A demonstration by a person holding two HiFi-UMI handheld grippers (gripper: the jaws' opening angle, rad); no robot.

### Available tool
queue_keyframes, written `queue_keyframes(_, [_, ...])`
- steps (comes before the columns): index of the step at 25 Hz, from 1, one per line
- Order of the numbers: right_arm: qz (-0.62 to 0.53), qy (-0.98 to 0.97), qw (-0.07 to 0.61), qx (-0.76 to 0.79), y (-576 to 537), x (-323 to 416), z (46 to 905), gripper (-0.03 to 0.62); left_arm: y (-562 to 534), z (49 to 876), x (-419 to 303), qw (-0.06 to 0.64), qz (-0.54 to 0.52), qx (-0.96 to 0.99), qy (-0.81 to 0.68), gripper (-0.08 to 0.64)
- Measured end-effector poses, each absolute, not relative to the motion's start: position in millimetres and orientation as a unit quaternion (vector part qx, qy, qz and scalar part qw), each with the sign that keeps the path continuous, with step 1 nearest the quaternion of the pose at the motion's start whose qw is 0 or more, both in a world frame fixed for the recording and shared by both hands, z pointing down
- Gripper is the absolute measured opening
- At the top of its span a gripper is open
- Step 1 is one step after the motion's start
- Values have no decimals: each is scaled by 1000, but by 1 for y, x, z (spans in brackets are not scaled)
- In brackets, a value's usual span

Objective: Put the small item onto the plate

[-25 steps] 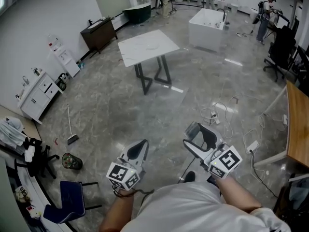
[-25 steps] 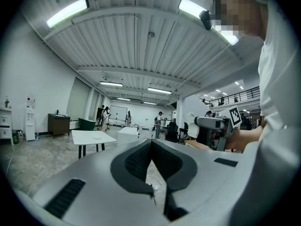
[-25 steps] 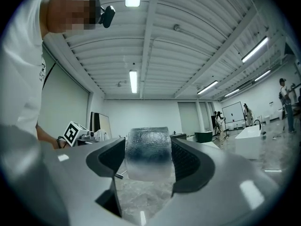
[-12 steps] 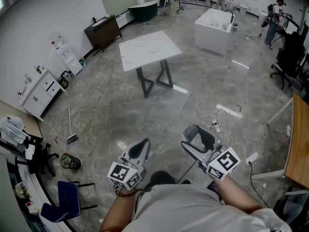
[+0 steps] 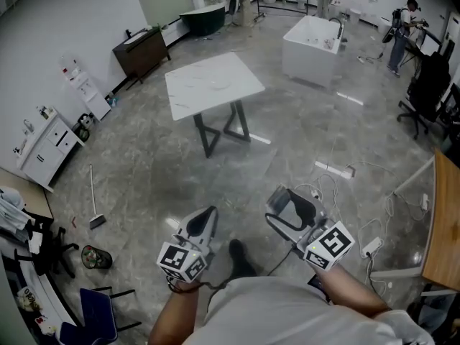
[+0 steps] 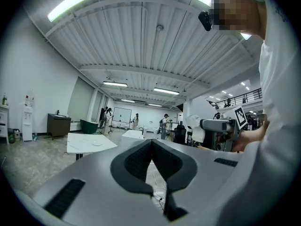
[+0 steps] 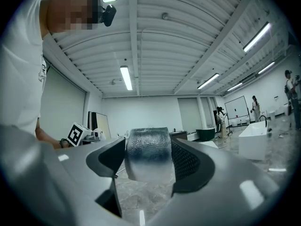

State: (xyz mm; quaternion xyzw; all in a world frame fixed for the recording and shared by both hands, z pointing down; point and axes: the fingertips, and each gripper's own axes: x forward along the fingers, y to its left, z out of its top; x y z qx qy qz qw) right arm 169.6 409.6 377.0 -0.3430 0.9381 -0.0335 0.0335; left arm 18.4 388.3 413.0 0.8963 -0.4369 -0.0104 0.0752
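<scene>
My right gripper point(image 5: 291, 197) is shut on a small grey, textured roll-shaped item point(image 7: 149, 153), which fills the gap between its jaws; the item point(image 5: 293, 210) also shows in the head view. My left gripper point(image 5: 208, 214) is held beside it at waist height, its jaws closed together at the tip point(image 6: 151, 142) with nothing between them. Both hang over bare floor. Well ahead stands a white marble-topped table point(image 5: 194, 92) on dark legs, with a small pale plate point(image 5: 219, 85) on it. The table point(image 6: 82, 143) and plate point(image 6: 97, 143) appear far off in the left gripper view.
A white bathtub point(image 5: 310, 38) stands behind the table. Cables point(image 5: 338, 185) trail on the floor at right, near a wooden desk point(image 5: 442, 214) and office chairs point(image 5: 424, 85). At left are cabinets point(image 5: 43, 149), a broom point(image 5: 92, 200) and a bin point(image 5: 95, 256). People stand at the far end.
The view has advanced toward the table, and my shoe has come into sight between the grippers. Both grippers keep their hold and pose.
</scene>
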Motion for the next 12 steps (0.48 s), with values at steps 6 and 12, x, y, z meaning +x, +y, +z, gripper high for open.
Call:
queue_keyframes(6, [-32,934,31,-355,290,132,370,296,263,404,-17,70,-18,901,-427,8])
queue_keyframes(12, [-24,928,32,-370,176,82,357,296,144,391,-59,59,-3,914,-402,8])
